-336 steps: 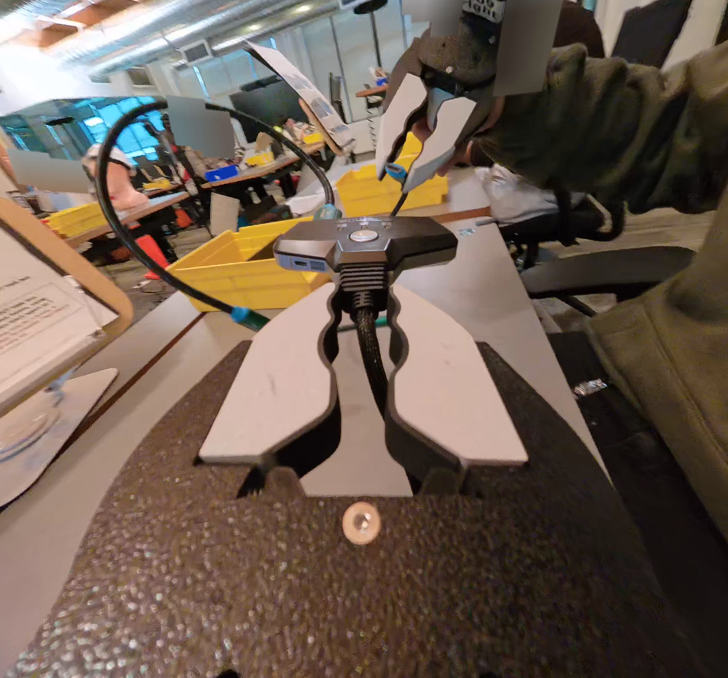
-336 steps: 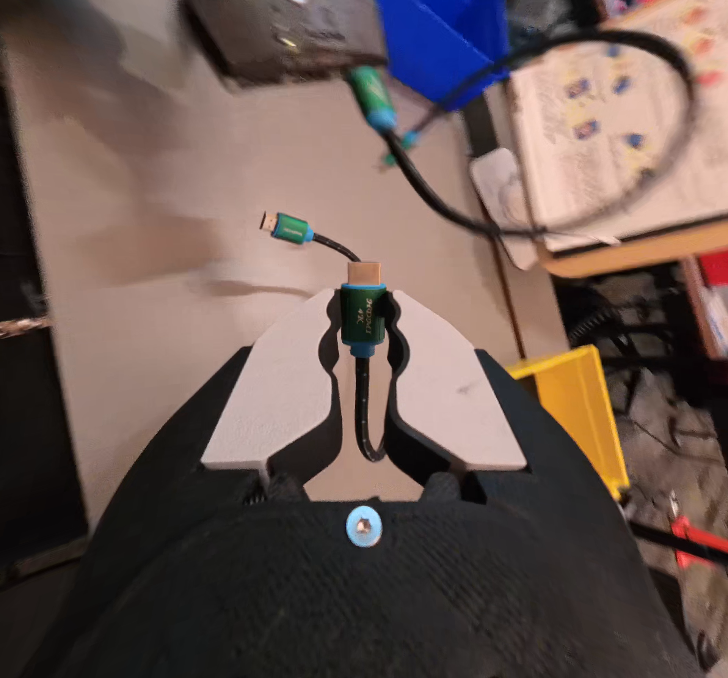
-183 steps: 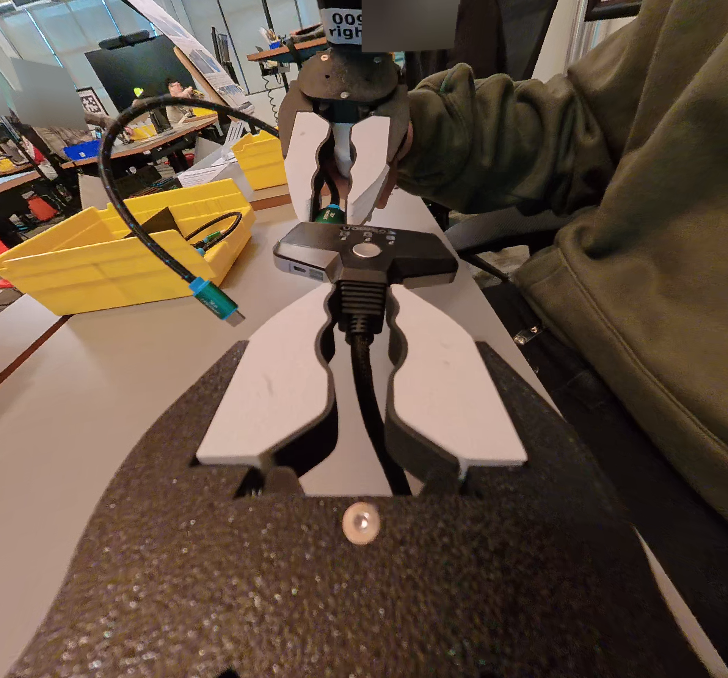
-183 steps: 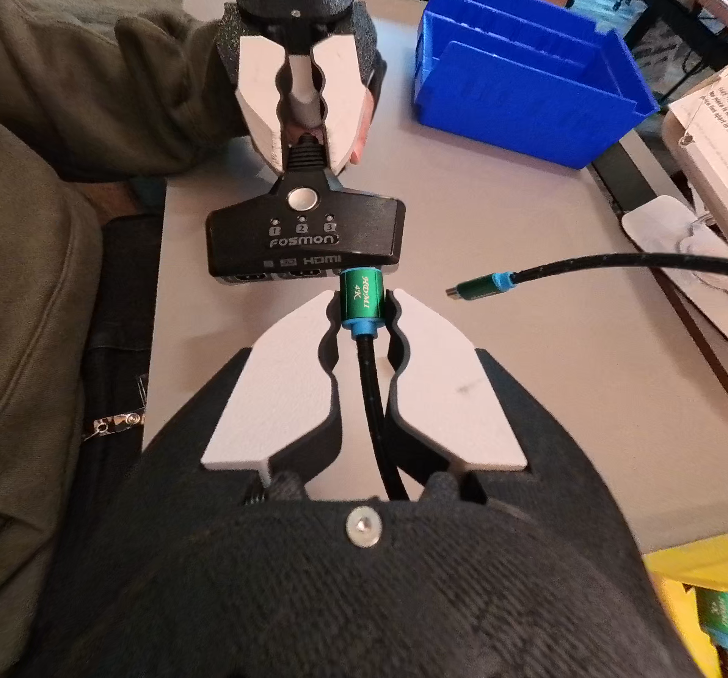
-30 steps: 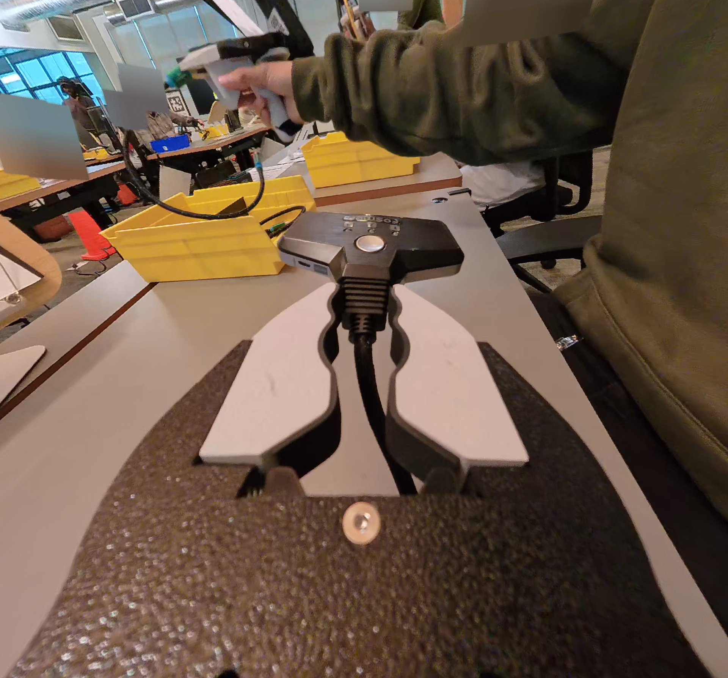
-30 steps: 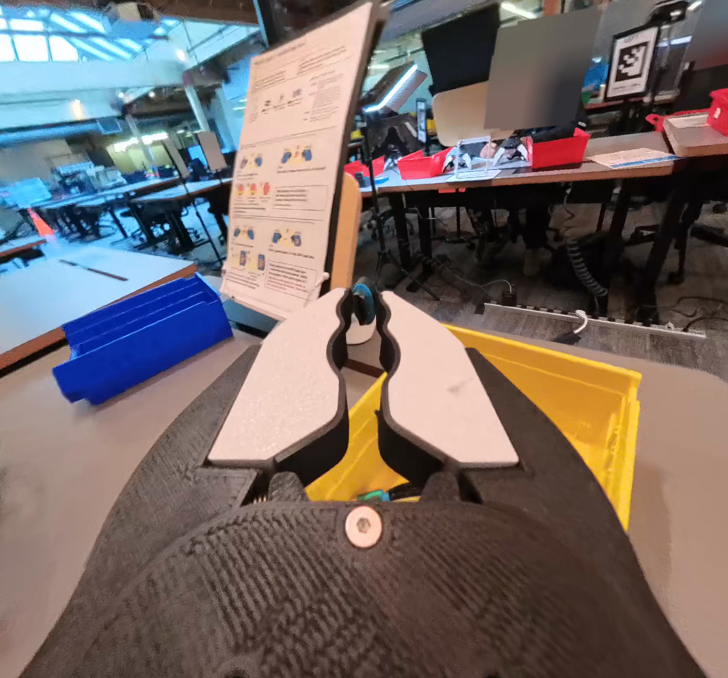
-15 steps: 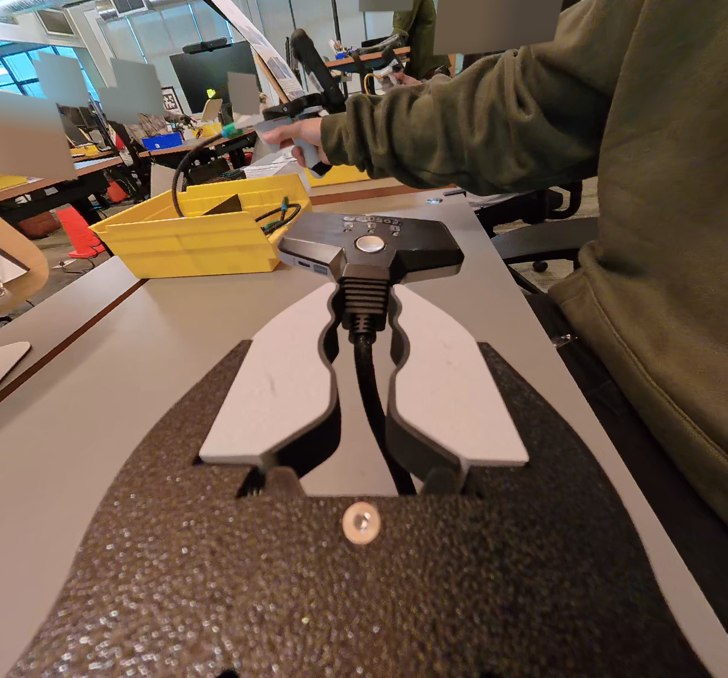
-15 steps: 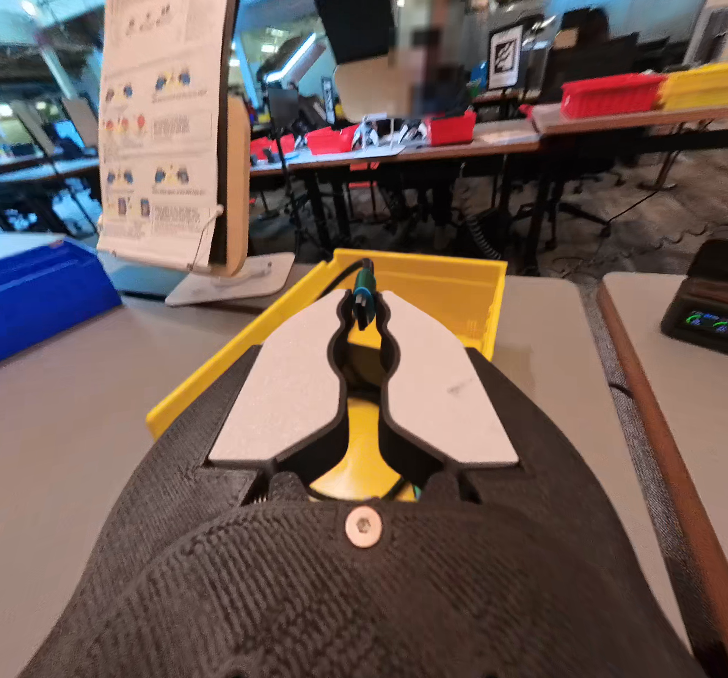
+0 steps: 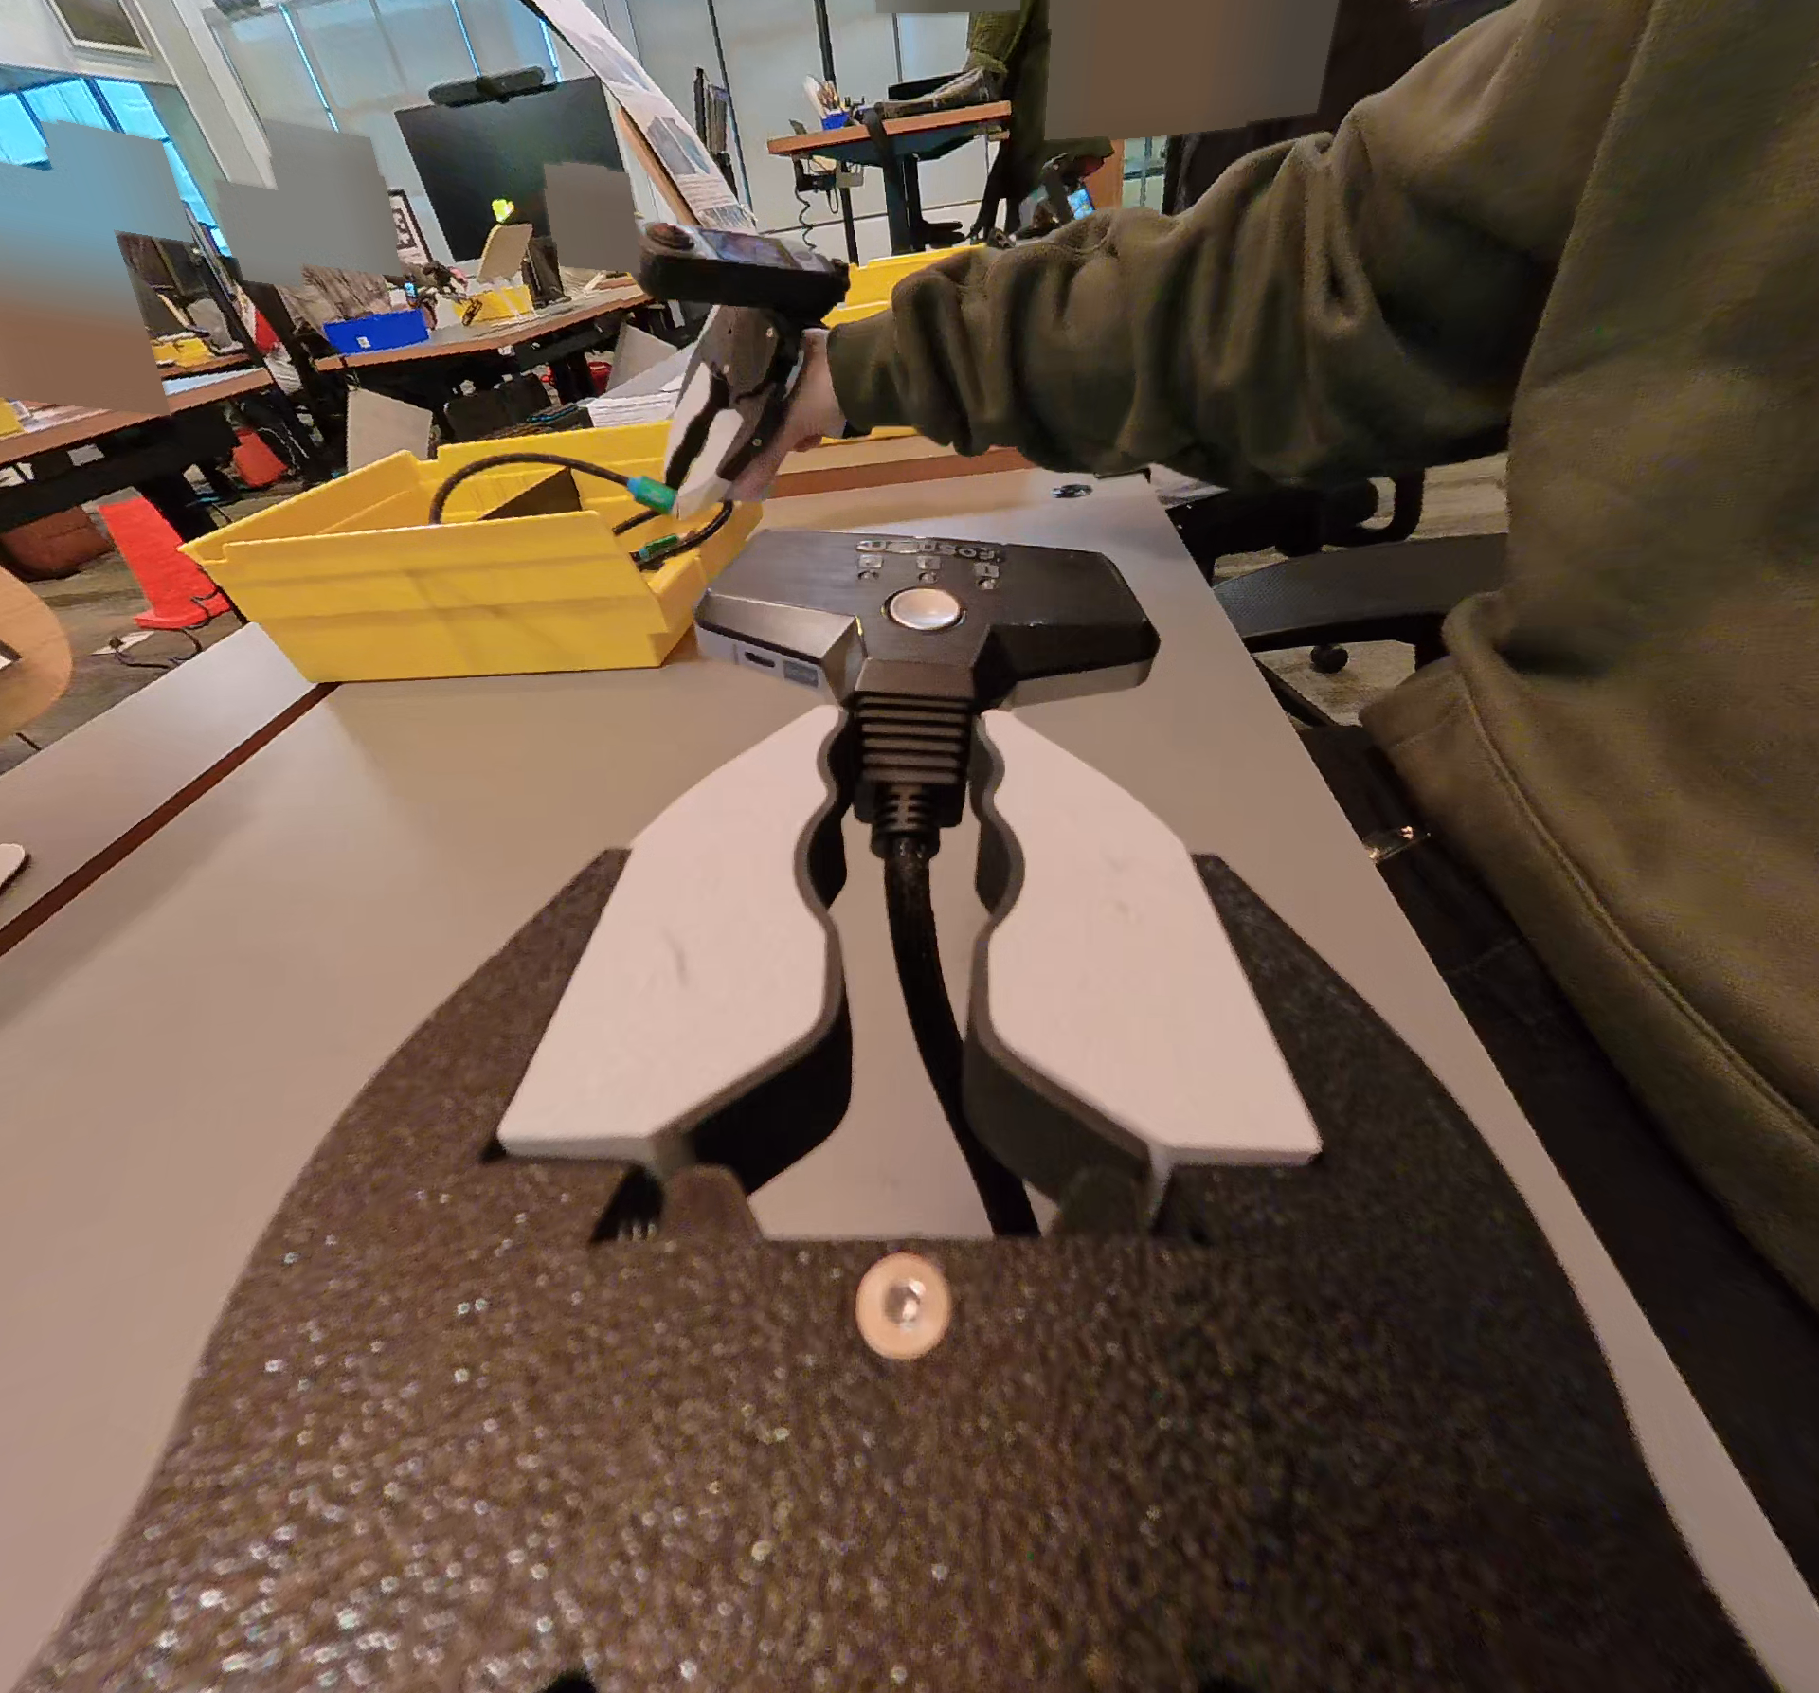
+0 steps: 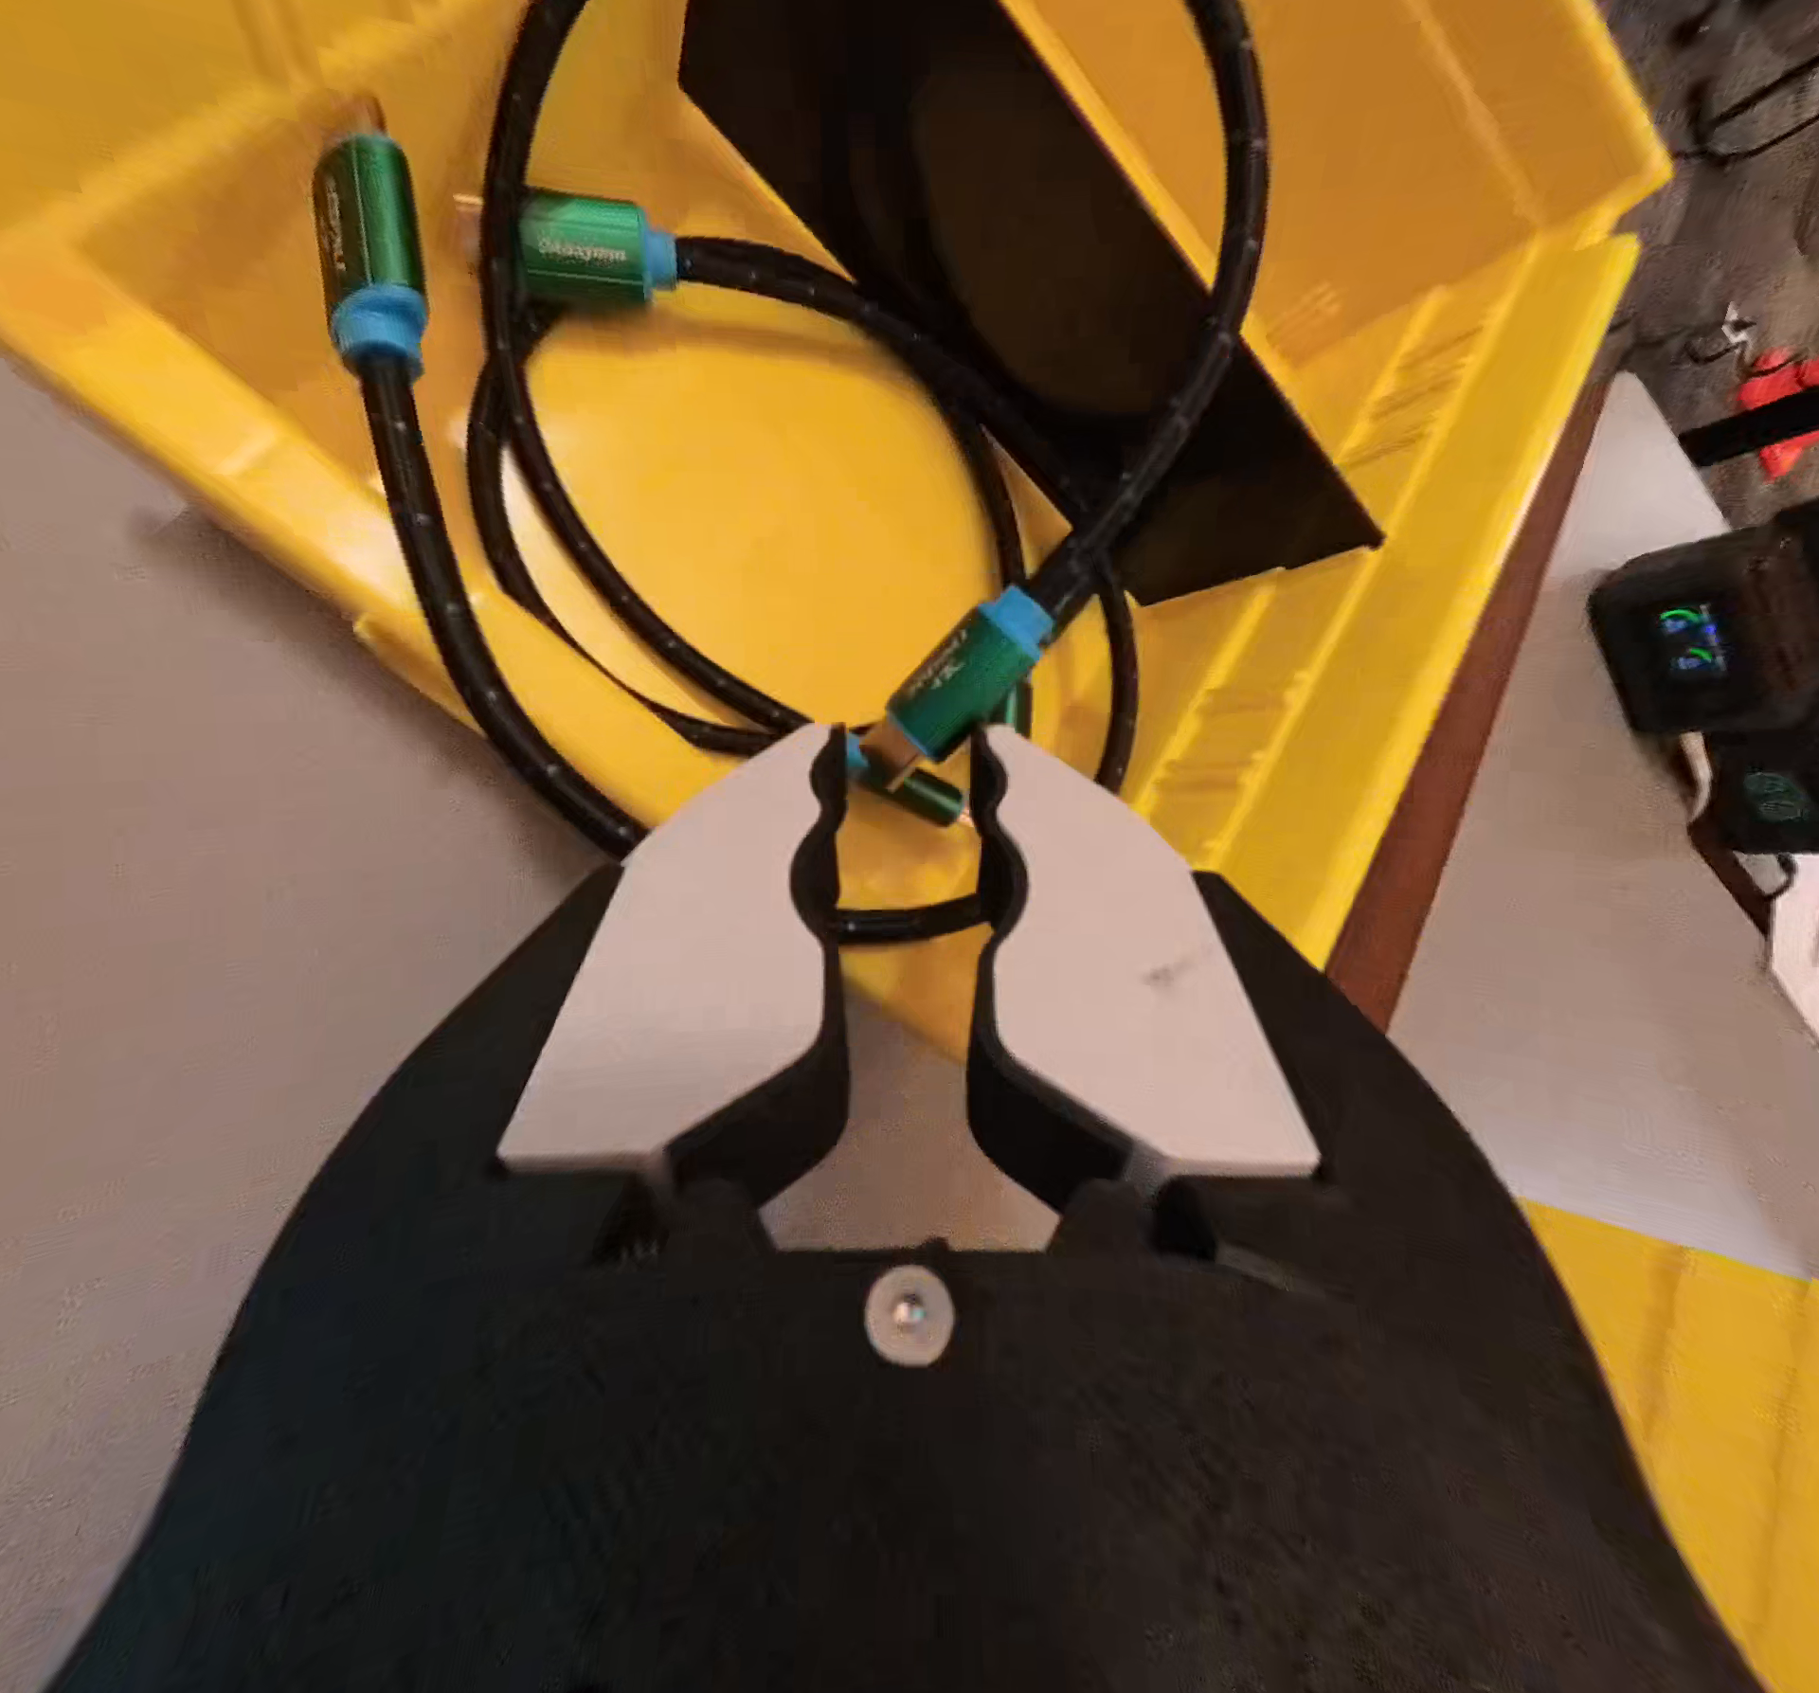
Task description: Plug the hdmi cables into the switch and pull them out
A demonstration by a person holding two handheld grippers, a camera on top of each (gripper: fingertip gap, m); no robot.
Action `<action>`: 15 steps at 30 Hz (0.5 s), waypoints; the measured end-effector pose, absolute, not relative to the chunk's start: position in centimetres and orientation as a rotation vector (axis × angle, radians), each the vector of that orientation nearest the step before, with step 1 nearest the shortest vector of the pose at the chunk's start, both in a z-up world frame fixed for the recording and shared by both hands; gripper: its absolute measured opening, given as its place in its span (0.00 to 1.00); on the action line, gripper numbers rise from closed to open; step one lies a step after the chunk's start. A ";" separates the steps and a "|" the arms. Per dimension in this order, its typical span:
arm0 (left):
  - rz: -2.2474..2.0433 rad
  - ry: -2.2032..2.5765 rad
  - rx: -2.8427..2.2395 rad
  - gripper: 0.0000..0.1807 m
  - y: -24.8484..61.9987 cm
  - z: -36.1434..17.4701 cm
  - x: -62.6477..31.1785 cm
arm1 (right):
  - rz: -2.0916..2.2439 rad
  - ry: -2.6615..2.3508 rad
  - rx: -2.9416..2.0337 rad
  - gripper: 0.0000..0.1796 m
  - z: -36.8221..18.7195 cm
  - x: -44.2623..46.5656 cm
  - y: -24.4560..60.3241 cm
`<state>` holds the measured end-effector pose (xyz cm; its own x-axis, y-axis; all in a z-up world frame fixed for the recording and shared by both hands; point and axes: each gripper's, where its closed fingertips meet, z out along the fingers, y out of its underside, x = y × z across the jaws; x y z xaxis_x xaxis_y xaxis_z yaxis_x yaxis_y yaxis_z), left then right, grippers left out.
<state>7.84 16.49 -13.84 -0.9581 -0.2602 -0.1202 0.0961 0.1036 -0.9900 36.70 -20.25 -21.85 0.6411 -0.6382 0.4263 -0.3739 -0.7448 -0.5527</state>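
Observation:
My left gripper (image 9: 910,760) is shut on the ribbed cable boot of the black HDMI switch (image 9: 925,602), which lies flat on the grey table (image 9: 295,858). No cable is plugged into the switch side I can see. My right gripper (image 10: 908,745) is open and tipped down over the yellow bin (image 10: 748,583). A green HDMI plug (image 10: 960,676) on a black braided cable (image 10: 1221,169) lies loose just ahead of its fingertips. Two more green plugs (image 10: 369,238) (image 10: 586,253) lie in the bin. The right gripper (image 9: 709,465) also shows in the left wrist view, over the bin (image 9: 443,583).
A black divider panel (image 10: 984,218) stands in the bin. A small black device with a lit screen (image 10: 1713,652) sits on the neighbouring table to the right. The person's olive sleeve (image 9: 1181,337) reaches across behind the switch. Desks and more bins stand farther back.
The right gripper has tipped down over the yellow bin and opened, letting go of the green plug. The left gripper and the switch have not moved.

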 end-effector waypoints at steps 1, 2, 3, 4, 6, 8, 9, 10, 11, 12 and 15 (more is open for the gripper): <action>-1.932 2.120 -0.163 0.12 16.5 -13.9 7.8 | -0.890 0.798 -2.440 0.17 -21.5 36.6 -20.4; -1.931 2.122 -0.162 0.12 16.4 -13.9 7.8 | -0.915 0.801 -2.409 0.24 -20.9 36.6 -20.5; -1.931 2.123 -0.160 0.12 16.4 -13.9 7.8 | -0.921 0.820 -2.363 0.28 -20.2 36.5 -20.6; -1.931 2.121 -0.161 0.12 16.4 -13.8 7.8 | -0.904 0.848 -2.307 0.33 -19.5 36.5 -20.5; -1.931 2.112 -0.163 0.12 16.4 -13.7 7.8 | -0.839 0.909 -2.202 0.45 -18.3 36.2 -20.2; -1.933 2.094 -0.165 0.12 16.6 -13.5 7.9 | -0.856 0.958 -2.130 0.48 -16.5 35.7 -20.0; -1.936 2.085 -0.163 0.12 16.6 -13.4 8.0 | -0.876 0.930 -2.079 0.48 -15.1 35.0 -18.9; -1.936 2.077 -0.163 0.12 16.6 -13.3 8.0 | -0.856 0.868 -2.021 0.48 -13.8 33.7 -16.9; -1.933 2.072 -0.161 0.12 16.6 -13.3 8.1 | -0.778 0.786 -1.974 0.47 -13.0 32.1 -14.0; -1.933 2.078 -0.155 0.12 16.4 -13.3 8.0 | -0.651 0.699 -1.943 0.48 -12.6 29.8 -10.5; -1.925 2.092 -0.133 0.12 15.9 -13.4 7.8 | -0.092 0.501 -1.793 0.48 -11.6 20.3 0.5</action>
